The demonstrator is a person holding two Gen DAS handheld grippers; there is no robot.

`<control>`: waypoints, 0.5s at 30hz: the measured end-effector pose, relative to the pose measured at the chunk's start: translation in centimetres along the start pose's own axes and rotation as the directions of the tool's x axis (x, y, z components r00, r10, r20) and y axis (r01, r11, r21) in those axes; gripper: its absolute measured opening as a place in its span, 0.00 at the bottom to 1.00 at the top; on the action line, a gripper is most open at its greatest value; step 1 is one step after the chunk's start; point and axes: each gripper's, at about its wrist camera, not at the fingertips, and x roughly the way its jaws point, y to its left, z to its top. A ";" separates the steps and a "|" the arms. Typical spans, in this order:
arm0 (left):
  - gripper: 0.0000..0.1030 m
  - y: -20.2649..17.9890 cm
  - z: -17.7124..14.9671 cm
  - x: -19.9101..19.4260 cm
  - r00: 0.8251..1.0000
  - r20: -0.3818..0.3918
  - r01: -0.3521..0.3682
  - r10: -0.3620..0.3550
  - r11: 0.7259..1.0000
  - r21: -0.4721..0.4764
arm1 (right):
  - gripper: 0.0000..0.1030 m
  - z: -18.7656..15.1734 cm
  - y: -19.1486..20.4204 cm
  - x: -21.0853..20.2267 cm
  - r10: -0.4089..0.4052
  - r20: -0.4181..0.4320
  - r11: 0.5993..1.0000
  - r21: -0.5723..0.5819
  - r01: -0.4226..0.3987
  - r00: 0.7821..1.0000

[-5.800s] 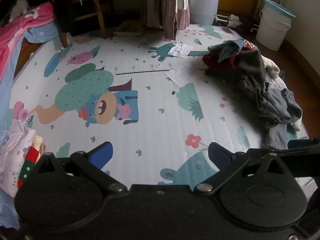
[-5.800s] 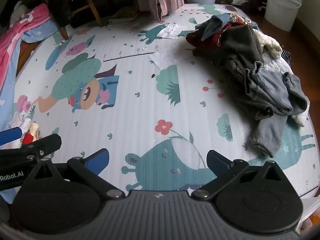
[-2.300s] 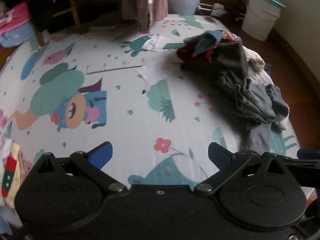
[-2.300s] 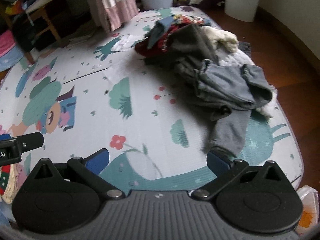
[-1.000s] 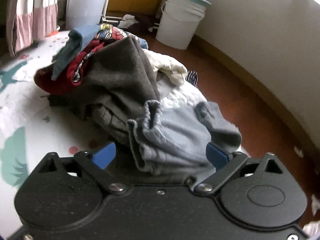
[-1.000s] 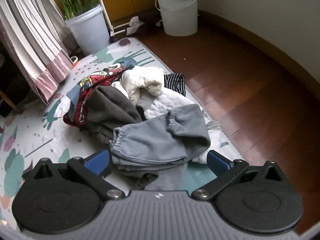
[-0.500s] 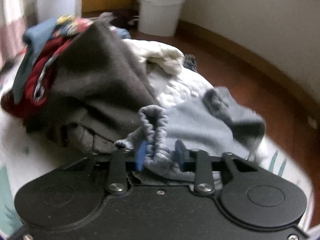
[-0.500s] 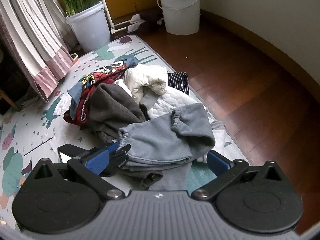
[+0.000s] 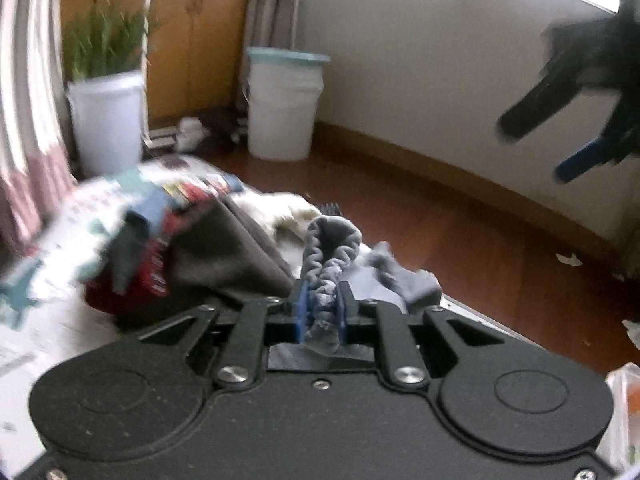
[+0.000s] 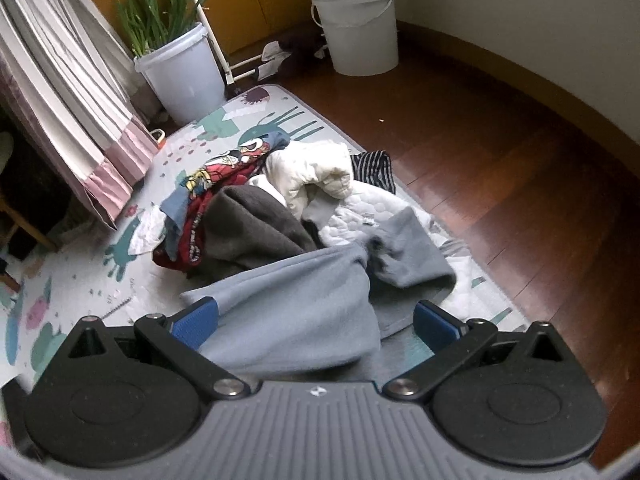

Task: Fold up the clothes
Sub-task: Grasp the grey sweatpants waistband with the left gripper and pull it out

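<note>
Our left gripper (image 9: 320, 312): fingers pressed together, pinching the gathered elastic waistband of the grey sweatpants (image 10: 304, 304), lifted off the clothes pile (image 10: 256, 224). Our right gripper (image 10: 316, 320): jaws spread wide, the grey fabric draped between them, no grip. The pile lies on the cartoon play mat (image 10: 80, 280), near its edge by the wooden floor (image 10: 520, 184). Behind: white bucket (image 10: 356, 24), potted plant (image 10: 176, 48).

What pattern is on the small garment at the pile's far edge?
Dark with thin pale stripes, clearest in the right wrist view.
</note>
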 end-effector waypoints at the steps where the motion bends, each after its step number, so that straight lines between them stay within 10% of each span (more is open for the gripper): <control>1: 0.12 0.4 0.5 -2.1 1.000 0.009 -0.018 0.017 1.000 0.013 | 1.00 -0.1 0.5 -0.1 0.012 -0.003 1.000 0.008 -0.012 1.000; 9: 0.12 3.8 0.4 -16.2 0.977 -0.025 -0.206 0.212 0.966 0.154 | 1.00 -1.6 7.1 -0.5 0.145 -0.044 0.989 0.020 -0.144 0.988; 15: 0.12 8.3 -4.1 -24.6 0.905 -0.139 -0.369 0.402 0.905 0.214 | 1.00 -4.1 13.6 -0.8 0.212 -0.095 0.971 -0.092 -0.221 0.973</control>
